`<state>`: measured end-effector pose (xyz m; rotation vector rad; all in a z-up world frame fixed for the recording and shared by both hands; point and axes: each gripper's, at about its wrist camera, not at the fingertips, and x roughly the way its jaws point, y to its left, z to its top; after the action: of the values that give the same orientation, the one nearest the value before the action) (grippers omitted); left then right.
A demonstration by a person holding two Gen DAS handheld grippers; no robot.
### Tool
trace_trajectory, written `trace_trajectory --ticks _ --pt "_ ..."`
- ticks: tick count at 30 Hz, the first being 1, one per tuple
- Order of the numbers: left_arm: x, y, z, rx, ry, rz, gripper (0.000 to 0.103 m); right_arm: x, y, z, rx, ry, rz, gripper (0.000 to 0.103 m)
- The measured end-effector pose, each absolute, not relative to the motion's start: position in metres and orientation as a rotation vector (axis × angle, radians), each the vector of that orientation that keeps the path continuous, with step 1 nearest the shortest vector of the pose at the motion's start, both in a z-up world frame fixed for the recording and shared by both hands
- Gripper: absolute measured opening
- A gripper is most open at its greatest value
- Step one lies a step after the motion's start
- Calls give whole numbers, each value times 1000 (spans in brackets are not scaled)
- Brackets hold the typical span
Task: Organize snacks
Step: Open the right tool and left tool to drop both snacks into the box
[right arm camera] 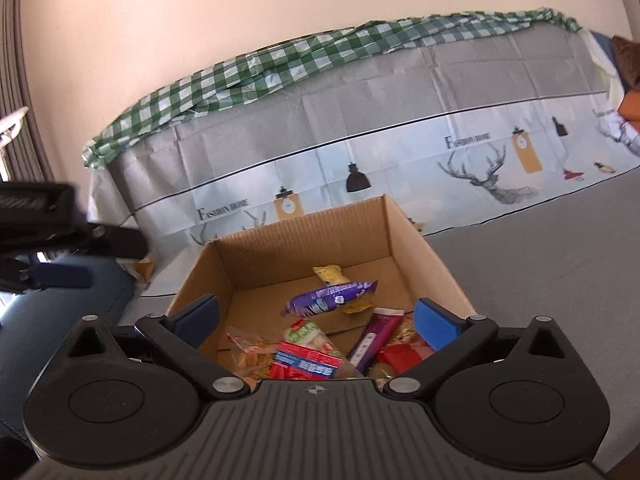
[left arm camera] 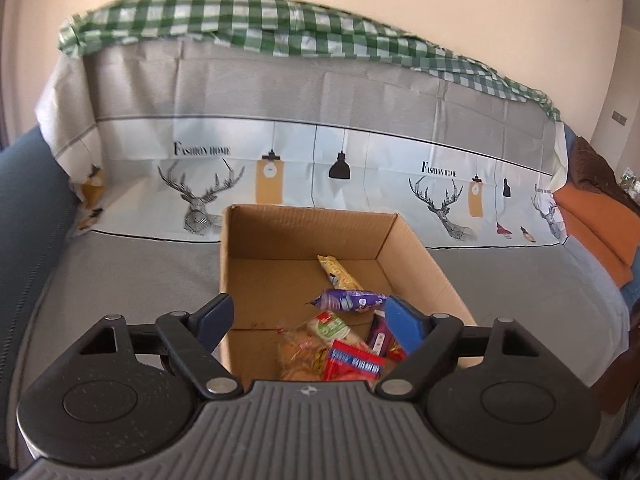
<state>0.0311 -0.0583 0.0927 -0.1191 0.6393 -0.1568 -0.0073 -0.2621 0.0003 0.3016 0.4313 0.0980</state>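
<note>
An open cardboard box stands on the grey-covered sofa seat. Inside lie several snacks: a yellow packet toward the back, a purple packet in the middle, slightly blurred, a red packet, a dark purple bar and a clear bag of biscuits. My left gripper is open above the box's near side, nothing between its fingers; the right wrist view shows the left gripper at the left. My right gripper is open wide over the near snacks.
The sofa's backrest wears a grey cloth printed with deer and lamps, with a green checked cloth along the top. An orange cushion lies at the right, a blue armrest at the left. Grey seat stretches right of the box.
</note>
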Motion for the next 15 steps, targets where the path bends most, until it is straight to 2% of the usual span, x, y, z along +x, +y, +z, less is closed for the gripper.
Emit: trace_trajectory --ticks 6,9,15 --pt "-19 -59 96 -83 588 -133 93 -19 -253 5 242 455 42 102" --pt "-35 -53 94 -127 610 -157 102 -33 -250 6 231 473 26 102" --pt "-64 -55 75 -96 641 -127 102 -69 -247 12 223 450 19 102"
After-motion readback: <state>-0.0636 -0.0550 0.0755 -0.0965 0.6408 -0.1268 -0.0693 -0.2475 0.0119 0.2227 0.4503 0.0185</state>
